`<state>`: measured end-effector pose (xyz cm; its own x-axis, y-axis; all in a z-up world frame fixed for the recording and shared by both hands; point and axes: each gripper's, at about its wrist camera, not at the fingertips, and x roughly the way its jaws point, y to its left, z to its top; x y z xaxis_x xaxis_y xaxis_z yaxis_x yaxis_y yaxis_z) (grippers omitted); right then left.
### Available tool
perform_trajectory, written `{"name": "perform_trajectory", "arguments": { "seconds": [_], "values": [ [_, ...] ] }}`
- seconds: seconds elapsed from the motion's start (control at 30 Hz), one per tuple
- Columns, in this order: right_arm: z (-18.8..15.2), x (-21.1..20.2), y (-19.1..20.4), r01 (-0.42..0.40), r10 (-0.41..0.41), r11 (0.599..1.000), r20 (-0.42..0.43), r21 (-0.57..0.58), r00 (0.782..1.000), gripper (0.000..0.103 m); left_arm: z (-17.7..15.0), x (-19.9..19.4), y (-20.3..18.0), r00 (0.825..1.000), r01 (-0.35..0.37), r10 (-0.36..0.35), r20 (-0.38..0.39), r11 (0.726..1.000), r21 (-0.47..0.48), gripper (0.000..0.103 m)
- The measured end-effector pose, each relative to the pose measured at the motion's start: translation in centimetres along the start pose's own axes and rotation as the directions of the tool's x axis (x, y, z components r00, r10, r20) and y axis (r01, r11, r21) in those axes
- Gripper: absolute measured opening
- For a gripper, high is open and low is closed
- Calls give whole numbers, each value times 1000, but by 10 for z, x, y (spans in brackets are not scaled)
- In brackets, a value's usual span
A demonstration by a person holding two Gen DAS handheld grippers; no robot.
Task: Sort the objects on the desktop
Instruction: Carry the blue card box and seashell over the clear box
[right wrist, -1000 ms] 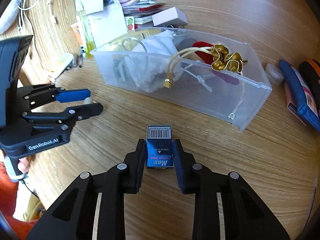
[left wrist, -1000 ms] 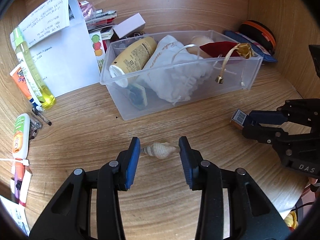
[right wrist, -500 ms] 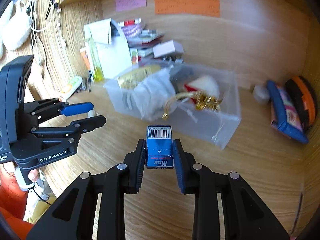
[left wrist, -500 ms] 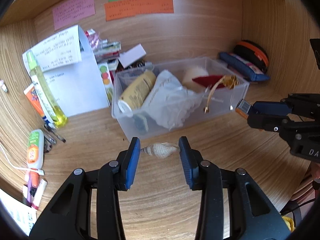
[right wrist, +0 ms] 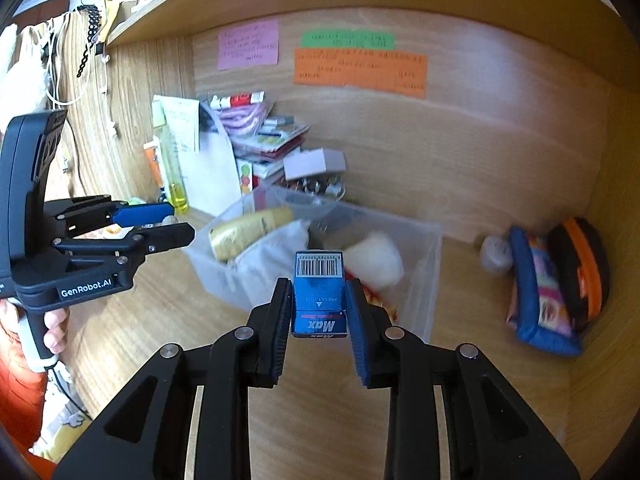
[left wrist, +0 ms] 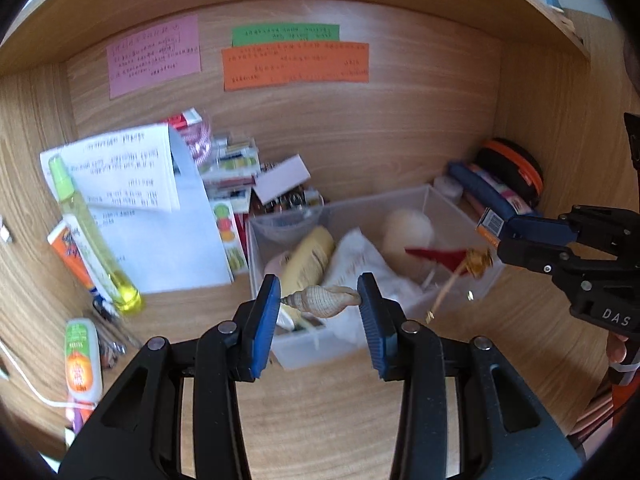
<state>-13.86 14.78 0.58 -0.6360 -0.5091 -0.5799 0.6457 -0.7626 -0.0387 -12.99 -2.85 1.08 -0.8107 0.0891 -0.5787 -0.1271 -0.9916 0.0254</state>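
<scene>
Left wrist shows jaws pinching a light, brittle seashell (left wrist: 323, 301) end-to-end, while right jaws clamp a stiff staple box (right wrist: 319, 294).

Both wrist views share bin (left wrist: 460, 208).

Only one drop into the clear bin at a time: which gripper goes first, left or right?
Probably left. The left gripper holds the seashell right at the clear bin near wall; the right gripper, holding the blue staple box, seems farther back.
</scene>
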Motion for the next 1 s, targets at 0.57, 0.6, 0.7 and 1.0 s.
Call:
{"name": "perform_trajectory", "arguments": {
  "seconds": [0.57,0.6,0.7,1.0],
  "values": [
    [25,90,-11,-51,52,999,-88,18,995,25,20,84,7,994,29,-32,-103,999,-32,40],
    [24,93,-11,-55,57,998,-94,19,994,25,20,86,7,994,32,-35,-107,999,-33,40],
    [21,99,-12,-71,72,997,-106,17,992,25,18,94,9,992,45,-49,-117,998,-41,40],
    [14,108,-9,-60,59,998,-121,-5,991,25,14,98,9,992,41,-45,-116,999,-32,41]
  ]
}}
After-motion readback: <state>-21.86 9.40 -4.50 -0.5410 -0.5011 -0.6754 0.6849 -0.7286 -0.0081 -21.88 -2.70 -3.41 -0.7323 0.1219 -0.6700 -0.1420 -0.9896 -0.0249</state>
